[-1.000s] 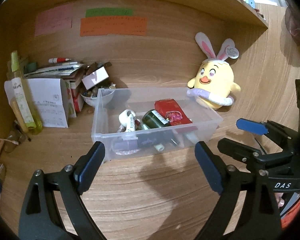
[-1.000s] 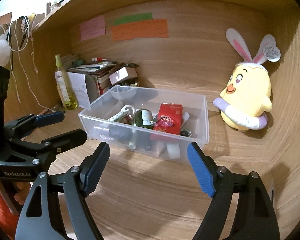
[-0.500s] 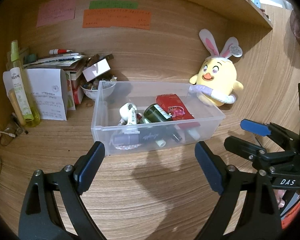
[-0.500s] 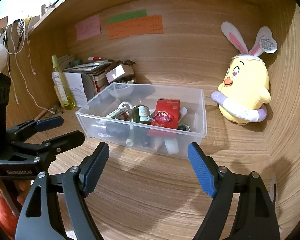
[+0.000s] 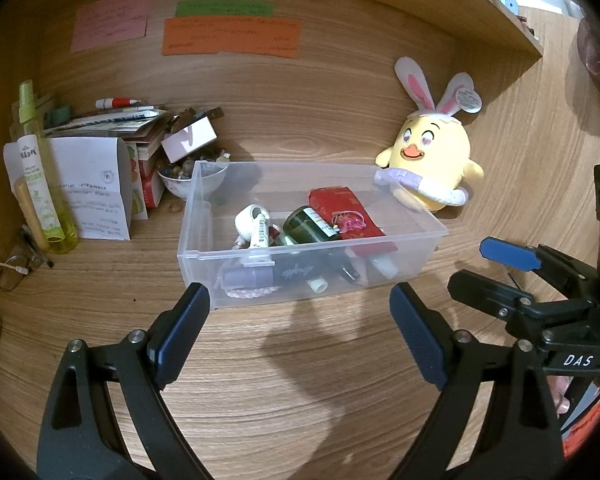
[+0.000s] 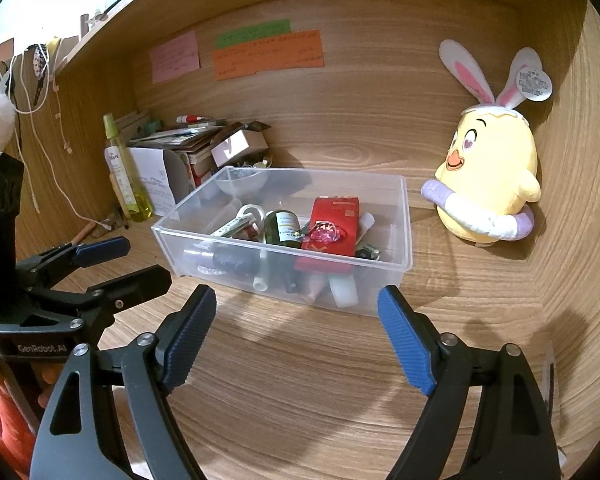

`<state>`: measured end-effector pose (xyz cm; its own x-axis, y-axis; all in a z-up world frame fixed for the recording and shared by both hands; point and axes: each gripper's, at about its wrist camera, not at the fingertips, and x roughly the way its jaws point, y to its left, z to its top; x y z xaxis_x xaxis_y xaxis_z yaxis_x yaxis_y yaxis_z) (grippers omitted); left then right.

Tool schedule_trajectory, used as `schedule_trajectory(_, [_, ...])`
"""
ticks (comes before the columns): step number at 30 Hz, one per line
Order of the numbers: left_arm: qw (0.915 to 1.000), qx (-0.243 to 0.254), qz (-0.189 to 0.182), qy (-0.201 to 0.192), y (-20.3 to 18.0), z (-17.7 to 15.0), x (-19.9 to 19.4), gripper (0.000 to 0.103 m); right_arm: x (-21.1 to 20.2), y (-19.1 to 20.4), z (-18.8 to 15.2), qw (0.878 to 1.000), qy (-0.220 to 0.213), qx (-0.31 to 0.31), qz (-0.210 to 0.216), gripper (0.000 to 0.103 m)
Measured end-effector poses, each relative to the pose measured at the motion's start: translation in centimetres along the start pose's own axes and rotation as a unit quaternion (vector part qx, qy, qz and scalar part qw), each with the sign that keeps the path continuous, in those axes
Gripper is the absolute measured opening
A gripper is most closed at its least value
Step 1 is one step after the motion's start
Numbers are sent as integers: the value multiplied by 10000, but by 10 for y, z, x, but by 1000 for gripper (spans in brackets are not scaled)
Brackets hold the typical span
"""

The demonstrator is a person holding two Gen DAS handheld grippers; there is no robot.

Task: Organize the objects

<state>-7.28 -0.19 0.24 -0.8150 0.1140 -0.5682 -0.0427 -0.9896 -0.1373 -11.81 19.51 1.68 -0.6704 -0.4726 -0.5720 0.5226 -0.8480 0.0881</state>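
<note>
Views tilted slightly
In my left view the bin [image 5: 312,240] and chick [image 5: 432,168] sit lower; my right gripper [image 6: 296,336] spread slightly.

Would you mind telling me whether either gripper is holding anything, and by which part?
Nothing is held: the left gripper and right gripper hover open before the clear bin.

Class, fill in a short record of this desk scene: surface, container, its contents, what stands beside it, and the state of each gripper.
surface: wooden desk
container: clear plastic bin
contents: red packet, dark green bottle, white tube, other small items
right of the bin: yellow chick plush
left of the bin: spray bottle, stacked papers
left gripper: open, empty
right gripper: open, empty
</note>
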Motion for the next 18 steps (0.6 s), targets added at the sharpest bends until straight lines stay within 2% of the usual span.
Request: schedule_trajectory(18, [10000,-58,-37,-9,0,1,-2,99,-1,1,0,10000,28,74,7,82])
